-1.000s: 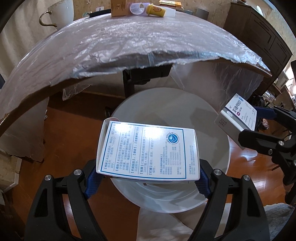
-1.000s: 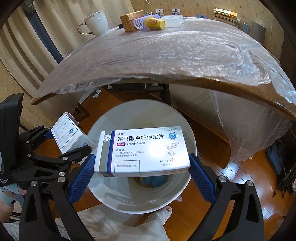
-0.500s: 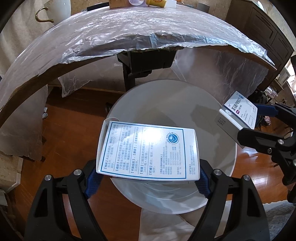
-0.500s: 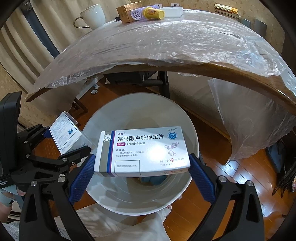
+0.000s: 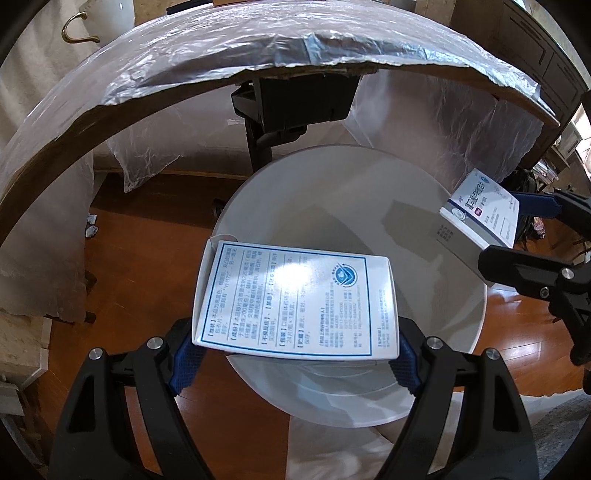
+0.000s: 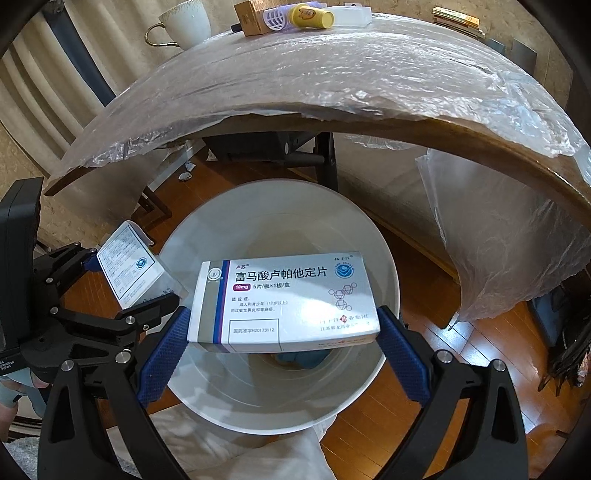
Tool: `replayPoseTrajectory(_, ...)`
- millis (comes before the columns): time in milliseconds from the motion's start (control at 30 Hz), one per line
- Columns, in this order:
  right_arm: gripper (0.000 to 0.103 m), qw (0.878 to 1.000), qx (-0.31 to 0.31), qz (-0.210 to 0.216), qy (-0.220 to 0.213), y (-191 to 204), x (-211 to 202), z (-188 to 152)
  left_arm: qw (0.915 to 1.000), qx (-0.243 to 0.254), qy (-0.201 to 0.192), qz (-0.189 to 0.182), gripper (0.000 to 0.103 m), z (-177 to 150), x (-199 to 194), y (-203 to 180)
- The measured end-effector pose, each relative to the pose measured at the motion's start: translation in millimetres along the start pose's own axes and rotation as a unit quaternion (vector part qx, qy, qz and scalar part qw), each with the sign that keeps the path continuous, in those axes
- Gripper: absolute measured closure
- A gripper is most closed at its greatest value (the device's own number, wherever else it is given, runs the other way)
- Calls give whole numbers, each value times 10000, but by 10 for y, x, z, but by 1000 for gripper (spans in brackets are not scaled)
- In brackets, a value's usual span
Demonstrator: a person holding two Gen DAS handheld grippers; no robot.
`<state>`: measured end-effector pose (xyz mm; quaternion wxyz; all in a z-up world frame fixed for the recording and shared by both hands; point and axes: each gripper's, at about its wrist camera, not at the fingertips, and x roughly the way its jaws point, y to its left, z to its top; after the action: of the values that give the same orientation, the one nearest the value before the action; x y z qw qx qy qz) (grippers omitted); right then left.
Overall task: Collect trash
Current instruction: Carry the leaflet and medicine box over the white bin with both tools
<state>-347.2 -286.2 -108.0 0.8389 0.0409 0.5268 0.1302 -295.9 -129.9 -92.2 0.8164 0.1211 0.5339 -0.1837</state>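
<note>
My left gripper (image 5: 295, 354) is shut on a white medicine box with blue-framed print (image 5: 295, 299), held over the open white trash bin (image 5: 369, 206). My right gripper (image 6: 282, 343) is shut on a second white medicine box with a purple stripe (image 6: 284, 299), also held over the bin (image 6: 280, 221). Each gripper with its box shows in the other's view: the right one at the bin's right rim (image 5: 480, 218), the left one at the bin's left rim (image 6: 129, 266). Something dark blue lies at the bin's bottom (image 6: 306, 360).
A plastic-covered table (image 6: 332, 81) overhangs the bin at the back, with a white cup (image 6: 184, 24), a brown box (image 6: 251, 18) and a yellow bottle (image 6: 310, 16) on it. Dark table legs (image 5: 280, 110) stand behind the bin. Wooden floor (image 5: 147, 221) lies around.
Both grippers have sunk lower and closer to the bin with their boxes; the bin looks larger and the table edge sits higher in both views.
</note>
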Motion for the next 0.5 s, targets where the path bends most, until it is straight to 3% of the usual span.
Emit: replayPoseTrajectory(500, 7, 9995, -235, -192, 48, 54, 115, 41, 9997, 165, 124, 105, 20, -5, 125, 15)
